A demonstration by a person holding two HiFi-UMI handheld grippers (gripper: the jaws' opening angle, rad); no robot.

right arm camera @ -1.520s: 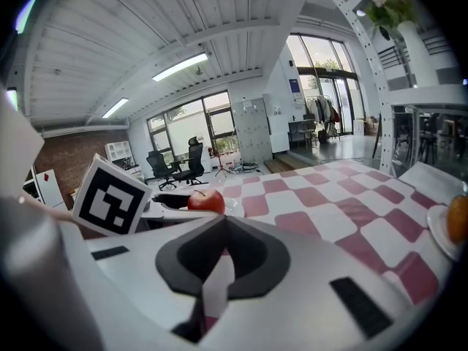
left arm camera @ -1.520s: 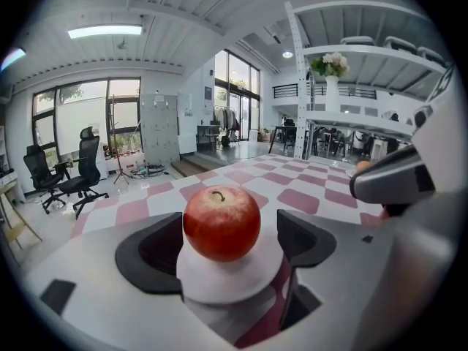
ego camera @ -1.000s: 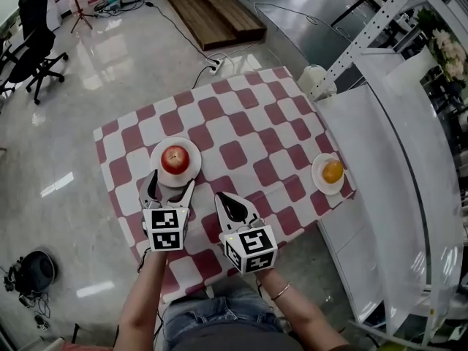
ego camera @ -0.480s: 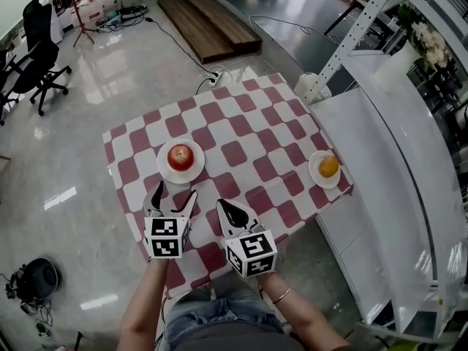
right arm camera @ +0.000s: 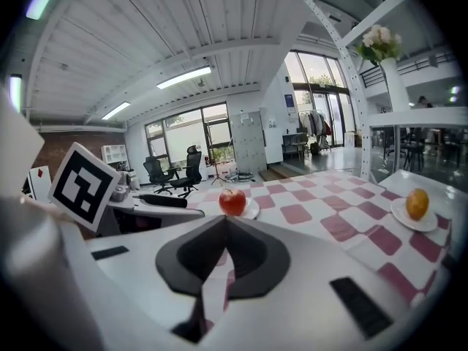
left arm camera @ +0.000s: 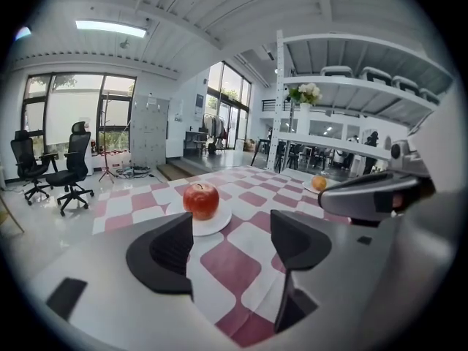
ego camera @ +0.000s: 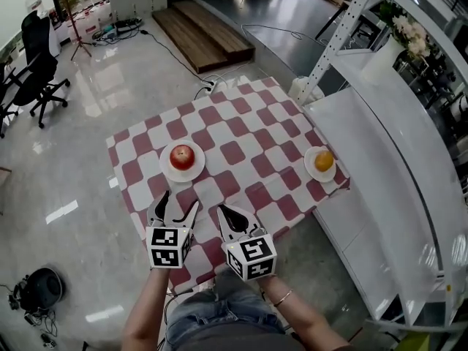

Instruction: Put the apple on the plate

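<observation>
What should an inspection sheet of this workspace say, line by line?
Surface: table, covered in red-and-white checks.
Job's things: apple already sits on the white plate.
Clutter: orange on a second plate near the table's right edge.
Grippers: left gripper jaws apart, closing, nothing between them; right gripper shut, empty.
Cables: floor cable beyond the table.
Surroundings: office chair, wooden platform, white shelving.
</observation>
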